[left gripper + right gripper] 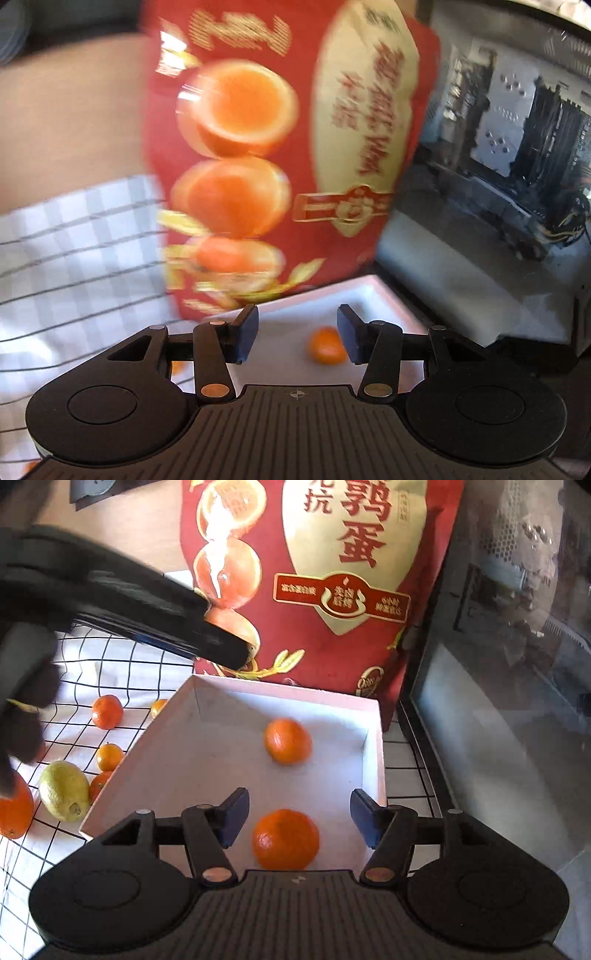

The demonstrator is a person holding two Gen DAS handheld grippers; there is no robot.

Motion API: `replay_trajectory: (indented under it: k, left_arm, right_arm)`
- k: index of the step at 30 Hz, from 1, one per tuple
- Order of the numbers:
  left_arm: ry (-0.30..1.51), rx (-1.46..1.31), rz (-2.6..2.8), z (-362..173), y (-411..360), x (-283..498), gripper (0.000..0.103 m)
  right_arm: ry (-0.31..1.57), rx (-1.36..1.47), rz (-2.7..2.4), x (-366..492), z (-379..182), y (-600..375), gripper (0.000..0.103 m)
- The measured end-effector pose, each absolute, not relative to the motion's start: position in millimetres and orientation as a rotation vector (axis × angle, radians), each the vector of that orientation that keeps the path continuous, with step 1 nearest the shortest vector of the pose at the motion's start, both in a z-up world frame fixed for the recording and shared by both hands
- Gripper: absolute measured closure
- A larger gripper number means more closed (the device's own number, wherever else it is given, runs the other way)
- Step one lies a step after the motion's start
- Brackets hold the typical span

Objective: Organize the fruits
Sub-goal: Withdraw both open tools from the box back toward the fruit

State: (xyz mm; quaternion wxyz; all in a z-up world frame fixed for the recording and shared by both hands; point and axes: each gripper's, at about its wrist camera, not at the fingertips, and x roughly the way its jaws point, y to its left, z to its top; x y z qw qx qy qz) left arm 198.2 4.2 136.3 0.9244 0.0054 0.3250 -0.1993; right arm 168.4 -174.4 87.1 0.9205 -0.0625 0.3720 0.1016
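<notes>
A white shallow box (288, 692) sits on a checked cloth and holds two tangerines. One tangerine (286, 840) lies on the box floor just under my right gripper (300, 814), which is open, its pads apart from the fruit. The other tangerine (288, 741) rests farther in. My left gripper (298, 334) is open with nothing between its fingers and hovers over the box's rim (332, 291); a tangerine (327, 347) shows below it. On the cloth to the left lie a lemon (64, 790), an orange (14, 808) and several small tangerines (107, 712).
A tall red snack bag (314, 572) stands right behind the box, seen blurred in the left wrist view (277, 147). A glass-sided computer case (498, 701) walls off the right. The left tool's black body (147, 609) reaches across the upper left.
</notes>
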Motion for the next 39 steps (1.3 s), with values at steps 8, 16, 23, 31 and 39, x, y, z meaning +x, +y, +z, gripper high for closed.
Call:
replay_trajectory:
  k: [8,16,23,31,39]
  left_arm:
    - [0.596,0.014,-0.239,107.0,96.8,113.1,0.051]
    - [0.669,-0.231,-0.064,99.5,184.3,52.1,0.051]
    - [0.674,-0.294,0.080,98.2,245.1,14.5,0.051]
    - [0.741,-0.390,0.067,69.2,274.4,-7.4,0.051]
    - [0.766,-0.320,-0.053,64.3,261.4,6.4,0.051]
  right_arm:
    - [0.635,-0.192,0.241,139.6,116.7,-118.5,0.031]
    - [0.657,-0.214,0.454,106.2,128.0,-42.3,0.030]
    - [0.709,-0.125,0.546,81.9,106.3,-9.1,0.029]
    - [0.682,-0.278,0.618,69.5,85.6,59.9,0.028]
    - [0.690,-0.379,0.588,76.6,56.9,102.2,0.030]
